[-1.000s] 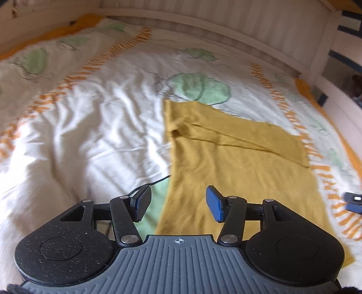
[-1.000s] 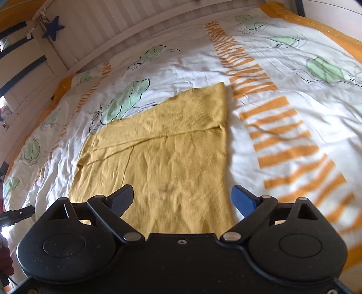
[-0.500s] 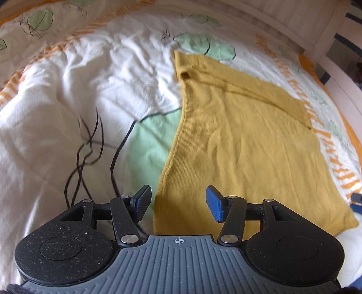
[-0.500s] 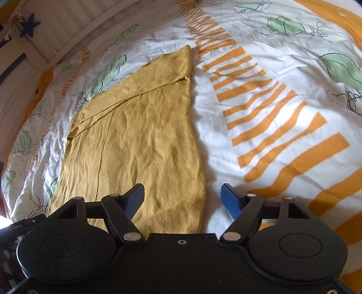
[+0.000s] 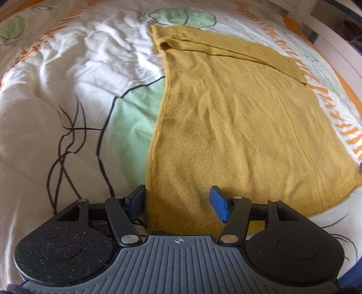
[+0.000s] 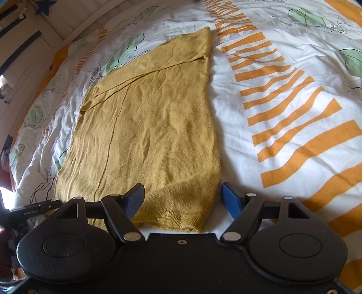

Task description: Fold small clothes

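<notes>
A mustard-yellow knitted garment (image 5: 226, 124) (image 6: 147, 124) lies flat on the patterned duvet (image 5: 67, 79) (image 6: 282, 101), with a folded band across its far end. My left gripper (image 5: 177, 195) hangs low over the near left corner of the hem. Its jaws are opening, the cloth's edge lies between them, and the pads do not press on it. My right gripper (image 6: 183, 192) straddles the near right corner of the hem. One of its fingers (image 6: 135, 196) is over the cloth, the other is over the sheet, and neither squeezes the cloth.
The duvet is white with orange stripes (image 6: 294, 140) and green leaves (image 5: 135, 108). A white slatted bed rail (image 6: 27, 58) curves along the far side, with a blue star (image 6: 44, 4) above it. A dark tool tip (image 6: 36, 209) shows at the garment's near left.
Both cameras have dropped and tilted down toward the near hem. The right jaws have narrowed around the right corner, and the left jaws have spread a little at the left corner.
</notes>
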Available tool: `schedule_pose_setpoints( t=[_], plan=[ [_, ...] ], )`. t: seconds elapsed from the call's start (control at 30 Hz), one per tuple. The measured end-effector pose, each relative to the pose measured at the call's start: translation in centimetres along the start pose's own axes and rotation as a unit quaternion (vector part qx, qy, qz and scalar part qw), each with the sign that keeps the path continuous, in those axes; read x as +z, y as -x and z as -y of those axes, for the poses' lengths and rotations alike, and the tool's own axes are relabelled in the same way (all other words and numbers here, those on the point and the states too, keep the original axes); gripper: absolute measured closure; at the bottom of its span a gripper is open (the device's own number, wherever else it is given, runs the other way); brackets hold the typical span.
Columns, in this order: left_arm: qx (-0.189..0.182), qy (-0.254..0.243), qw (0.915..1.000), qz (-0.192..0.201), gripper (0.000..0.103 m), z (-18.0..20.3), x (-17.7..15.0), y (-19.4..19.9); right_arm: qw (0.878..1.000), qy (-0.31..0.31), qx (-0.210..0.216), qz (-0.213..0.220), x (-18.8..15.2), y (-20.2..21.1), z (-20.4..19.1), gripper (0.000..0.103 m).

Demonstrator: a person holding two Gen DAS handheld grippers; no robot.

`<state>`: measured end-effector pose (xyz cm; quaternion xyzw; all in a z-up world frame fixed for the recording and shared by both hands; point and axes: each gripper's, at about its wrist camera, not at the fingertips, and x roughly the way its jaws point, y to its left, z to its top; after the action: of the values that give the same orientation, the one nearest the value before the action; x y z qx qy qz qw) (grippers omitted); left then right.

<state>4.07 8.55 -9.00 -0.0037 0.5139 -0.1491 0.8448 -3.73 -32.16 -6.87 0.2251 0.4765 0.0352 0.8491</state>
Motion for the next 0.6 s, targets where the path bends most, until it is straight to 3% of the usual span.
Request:
schedule_pose_setpoints(
  t=[0.27, 0.6],
  plan=[
    [-0.026, 0.008, 0.9996, -0.011, 0.040, -0.4, 0.3, -0.6, 0.999, 0.002, 0.021, -0.029, -0.1, 0.3, 0.2, 0.027],
    [-0.053, 0.028, 0.9981, -0.017, 0.040, -1.0, 1.3, -1.7, 0.996, -0.062, 0.067, -0.021, 1.1, -2.0, 2.2, 0.030]
  ],
)
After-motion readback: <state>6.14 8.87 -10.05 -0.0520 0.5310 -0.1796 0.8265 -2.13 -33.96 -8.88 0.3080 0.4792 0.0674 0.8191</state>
